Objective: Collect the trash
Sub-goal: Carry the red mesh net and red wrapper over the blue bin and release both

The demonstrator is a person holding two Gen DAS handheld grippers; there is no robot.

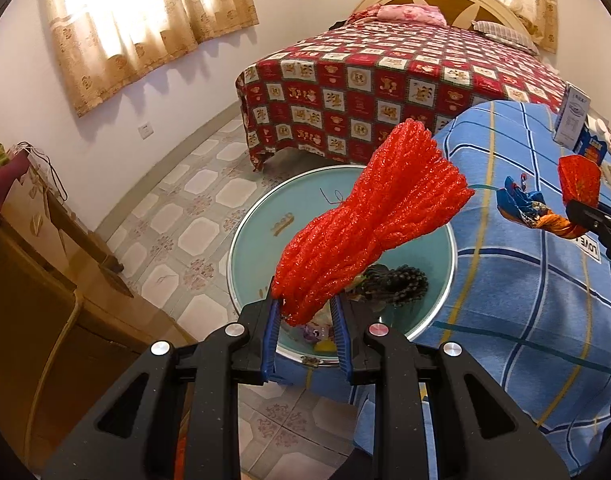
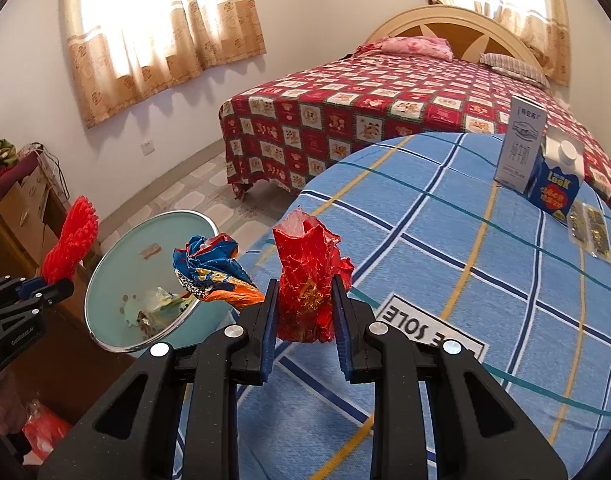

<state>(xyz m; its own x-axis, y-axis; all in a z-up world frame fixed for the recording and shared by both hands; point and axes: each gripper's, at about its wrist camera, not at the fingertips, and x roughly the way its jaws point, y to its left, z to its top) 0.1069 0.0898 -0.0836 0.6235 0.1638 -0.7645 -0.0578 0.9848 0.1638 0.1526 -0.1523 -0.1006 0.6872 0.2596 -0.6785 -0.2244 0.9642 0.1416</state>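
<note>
My left gripper (image 1: 307, 316) pinches the red foam net (image 1: 379, 208) by its lower end, directly above the teal bin (image 1: 261, 220), so it should fall straight in once the pads part; my right gripper (image 2: 305, 308) is clamped on the red crumpled wrapper (image 2: 309, 280), with a blue-and-orange wrapper (image 2: 213, 272) bunched against its left finger, both just beside the bin over the edge of the blue checked table (image 2: 465, 280); one trip carries them all; the bin already holds some scraps; a white carton (image 2: 521, 148) and a blue carton (image 2: 557, 188) stand well away from the bin, at the table's far side, not yet collected.
</note>
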